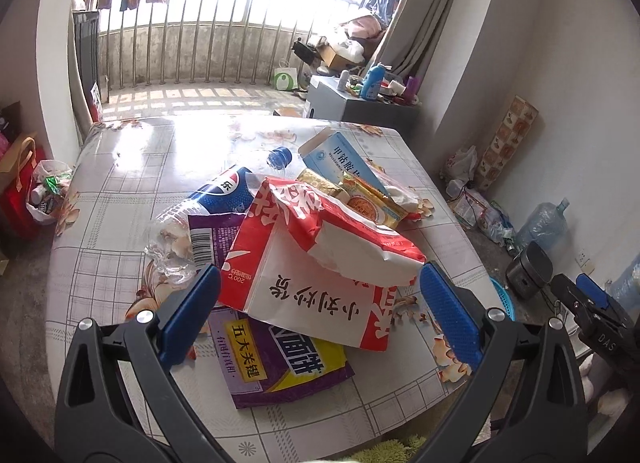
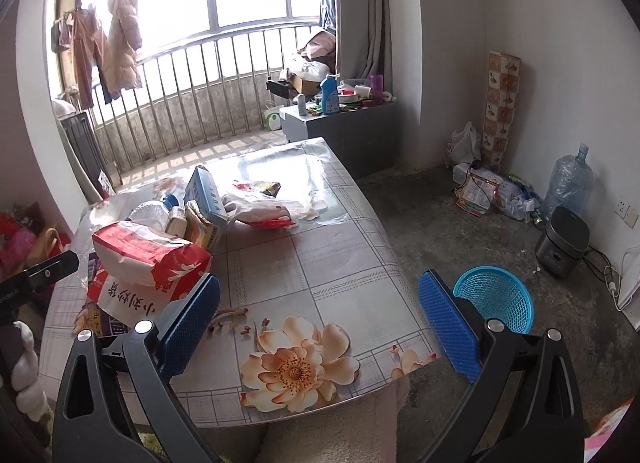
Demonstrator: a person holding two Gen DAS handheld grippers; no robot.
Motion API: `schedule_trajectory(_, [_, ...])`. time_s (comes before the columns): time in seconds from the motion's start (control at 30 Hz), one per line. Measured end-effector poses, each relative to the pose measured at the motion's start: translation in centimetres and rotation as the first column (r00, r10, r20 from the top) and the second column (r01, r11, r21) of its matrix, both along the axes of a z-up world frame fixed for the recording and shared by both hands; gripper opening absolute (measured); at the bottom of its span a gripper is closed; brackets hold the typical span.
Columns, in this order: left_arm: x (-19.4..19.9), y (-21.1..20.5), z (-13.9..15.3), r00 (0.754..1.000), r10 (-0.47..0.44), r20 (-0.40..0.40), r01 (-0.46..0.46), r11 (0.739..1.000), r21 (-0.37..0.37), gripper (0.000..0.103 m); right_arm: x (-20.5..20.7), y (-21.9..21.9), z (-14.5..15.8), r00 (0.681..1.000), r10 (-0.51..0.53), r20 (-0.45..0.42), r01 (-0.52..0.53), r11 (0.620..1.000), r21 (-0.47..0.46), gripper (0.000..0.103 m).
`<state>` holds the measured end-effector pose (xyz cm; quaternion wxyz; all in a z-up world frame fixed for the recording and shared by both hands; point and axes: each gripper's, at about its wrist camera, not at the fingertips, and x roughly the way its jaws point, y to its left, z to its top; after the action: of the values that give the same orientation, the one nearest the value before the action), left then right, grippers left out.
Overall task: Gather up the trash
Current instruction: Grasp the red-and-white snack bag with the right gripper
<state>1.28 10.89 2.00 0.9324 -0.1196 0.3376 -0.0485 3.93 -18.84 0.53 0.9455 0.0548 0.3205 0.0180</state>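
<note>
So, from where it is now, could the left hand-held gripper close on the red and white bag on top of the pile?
Probably yes. The left hand-held gripper is open, its pads straddle the red and white bag, and nothing lies over the bag. The bag is wide and crumpled, so the grip may catch only its near edge.

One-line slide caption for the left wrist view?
Open left tool poised over a red-and-white bag atop table trash.

Trash count, table ahead of my fingers:

One red-white bag (image 1: 316,259) between my left fingers, one purple wrapper (image 1: 280,359) under it, one crushed bottle (image 1: 224,199) beyond them, one blue carton (image 1: 340,155) farther out. One blue basket (image 2: 494,299) past my right fingers.
</note>
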Motion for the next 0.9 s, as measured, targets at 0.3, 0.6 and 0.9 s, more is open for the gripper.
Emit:
schedule_trajectory(0.3, [2.0,2.0,0.3,0.983,-0.140,0.120,0.147,0.988,-0.053,0.095,6.4,2.4,-2.7,0.982,0.174,-0.079,-0.143,0.942,0.304,0.095])
schedule_trajectory(0.6, [5.6,1.7,-1.0,0.981,-0.144,0.131,0.142,0.990,0.020,0.090,12.9,4.2,-8.4,0.918,0.364,-0.156,-0.169,0.717,0.676,0.091])
schedule_trajectory(0.9, [8.2,2.5,-5.5,0.986,-0.168,-0.012,0.168,0.986,-0.011,0.053,15.3,6.8,-14.4,0.843,0.494,-0.213,-0.104,0.539,0.836,0.088])
